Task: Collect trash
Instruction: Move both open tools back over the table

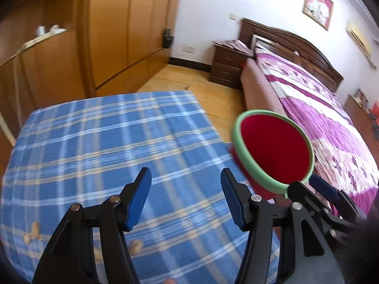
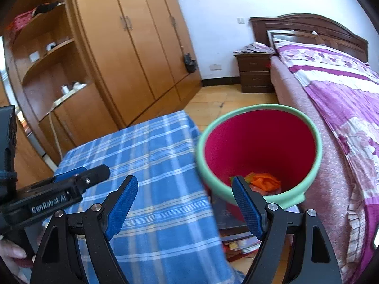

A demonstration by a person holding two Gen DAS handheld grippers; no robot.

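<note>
My left gripper (image 1: 186,172) hangs open over a table under a blue plaid cloth (image 1: 106,146), with nothing between its pads. Pale crumbs that look like nut shells (image 1: 35,232) lie on the cloth near the front left, and another bit (image 1: 136,246) lies near the front middle. A red bin with a green rim (image 2: 260,142) stands right of the table; orange and green trash (image 2: 265,182) lies at its bottom. My right gripper (image 2: 184,179) is open and empty, just before the bin's near rim. The left gripper (image 2: 87,176) shows at the left of the right wrist view.
A wooden wardrobe (image 2: 132,47) with open shelves fills the left and back. A bed with a purple floral cover (image 2: 336,94) runs along the right, a dark nightstand (image 2: 255,73) at its head. Wooden floor (image 2: 213,99) lies between. Papers (image 2: 236,239) lie under the bin.
</note>
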